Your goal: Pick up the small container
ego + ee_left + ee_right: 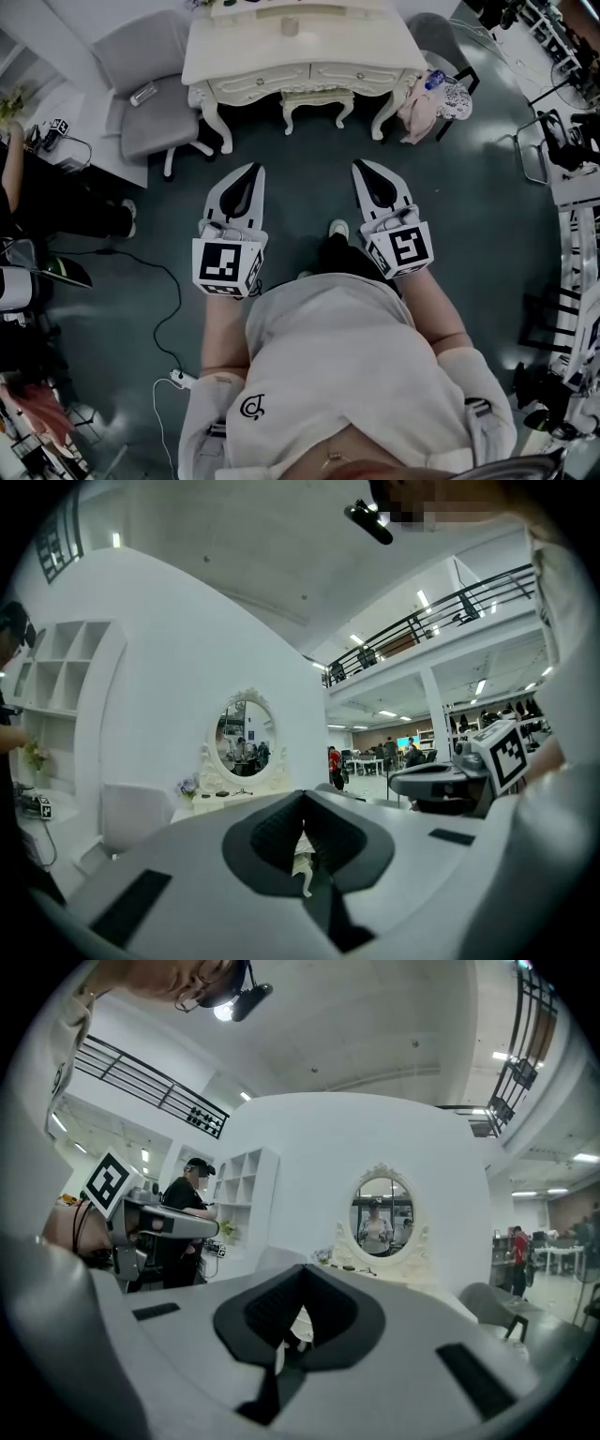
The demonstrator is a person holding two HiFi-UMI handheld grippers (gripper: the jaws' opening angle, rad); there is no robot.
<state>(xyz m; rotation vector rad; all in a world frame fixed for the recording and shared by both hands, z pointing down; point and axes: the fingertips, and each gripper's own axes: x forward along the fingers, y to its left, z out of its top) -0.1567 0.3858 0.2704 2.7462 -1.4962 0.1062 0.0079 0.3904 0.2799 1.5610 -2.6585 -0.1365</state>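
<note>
**Both grippers level and empty, short of the dressing table**

At the far left, a grey chair [155, 89] stands just beside the white dressing table [375, 52].

Your left gripper [253, 174] is held level above the floor and points toward the table. Its jaws are pressed together with nothing between them.

The small container [291, 26] shows as a small pale object on the surface, near the middle of the top. It is well apart from both grippers and too small to describe further. A white stool [317, 101] is tucked under the table at its centre. An oval mirror [382, 1211] rises at the back of the surface.

Your right gripper [362, 169] is held level beside the left one and points the same way. Its jaws are also pressed together and hold nothing.

To the right, a pale bundle [433, 101] lies on the floor against the table's right leg. A second grey chair [436, 37] stands behind it.
</note>
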